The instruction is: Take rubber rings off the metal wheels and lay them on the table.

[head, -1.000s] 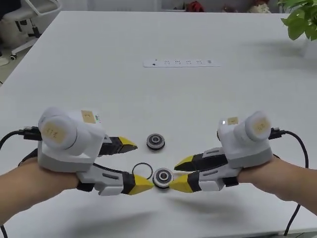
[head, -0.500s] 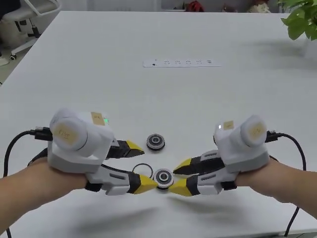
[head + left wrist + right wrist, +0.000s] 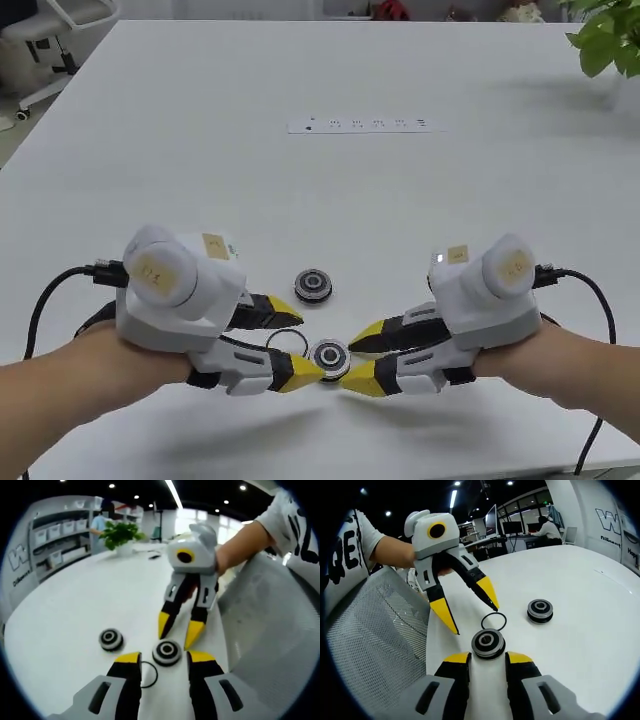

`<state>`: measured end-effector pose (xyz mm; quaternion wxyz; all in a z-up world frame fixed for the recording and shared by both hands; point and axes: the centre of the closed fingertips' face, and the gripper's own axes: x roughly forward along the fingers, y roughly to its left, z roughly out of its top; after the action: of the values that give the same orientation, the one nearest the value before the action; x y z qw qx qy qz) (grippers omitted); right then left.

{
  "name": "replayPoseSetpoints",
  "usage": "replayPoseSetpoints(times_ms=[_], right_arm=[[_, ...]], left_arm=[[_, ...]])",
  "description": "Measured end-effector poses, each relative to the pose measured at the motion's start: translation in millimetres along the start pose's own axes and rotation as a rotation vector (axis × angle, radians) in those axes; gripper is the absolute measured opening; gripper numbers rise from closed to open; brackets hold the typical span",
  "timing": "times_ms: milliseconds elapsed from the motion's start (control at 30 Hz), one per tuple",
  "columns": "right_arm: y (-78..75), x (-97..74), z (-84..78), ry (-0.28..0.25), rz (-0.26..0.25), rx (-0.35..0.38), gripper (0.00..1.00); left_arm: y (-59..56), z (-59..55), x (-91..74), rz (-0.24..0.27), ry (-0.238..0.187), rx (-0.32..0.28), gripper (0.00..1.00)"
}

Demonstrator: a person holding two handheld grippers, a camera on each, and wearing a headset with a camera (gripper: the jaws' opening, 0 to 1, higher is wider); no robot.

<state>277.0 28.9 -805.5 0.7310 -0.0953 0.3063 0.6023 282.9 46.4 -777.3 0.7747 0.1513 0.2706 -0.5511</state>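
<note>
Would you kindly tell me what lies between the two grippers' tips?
A metal wheel lies between the left gripper and right gripper, seen in the head view.

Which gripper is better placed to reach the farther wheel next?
Probably the left gripper: its upper jaw tip lies closer to the farther wheel than either tip of the right gripper. Both are open.

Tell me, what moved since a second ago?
The left gripper slid inward toward the near wheel, so its lower tip now almost touches it. The right gripper barely edged closer. Nothing was grabbed or let go. The near wheel, far wheel and loose rubber ring stayed put.
</note>
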Motion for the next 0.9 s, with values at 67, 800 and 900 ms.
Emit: replayPoseSetpoints(times_ms=[67, 800, 900], right_arm=[[0.4, 0.3, -0.5, 0.002, 0.0, -0.001, 0.24], [-1.2, 0.9, -0.5, -0.012, 0.001, 0.007, 0.24], [-0.8, 0.9, -0.5, -0.013, 0.001, 0.008, 0.24]], left_arm=[[-0.9, -0.3, 2.2, -0.004, 0.005, 0.0, 0.36], [-9.7, -3.3, 17.6, -0.039, 0.036, 0.031, 0.25], [-9.6, -3.2, 20.4, -0.035, 0.041, 0.045, 0.23]])
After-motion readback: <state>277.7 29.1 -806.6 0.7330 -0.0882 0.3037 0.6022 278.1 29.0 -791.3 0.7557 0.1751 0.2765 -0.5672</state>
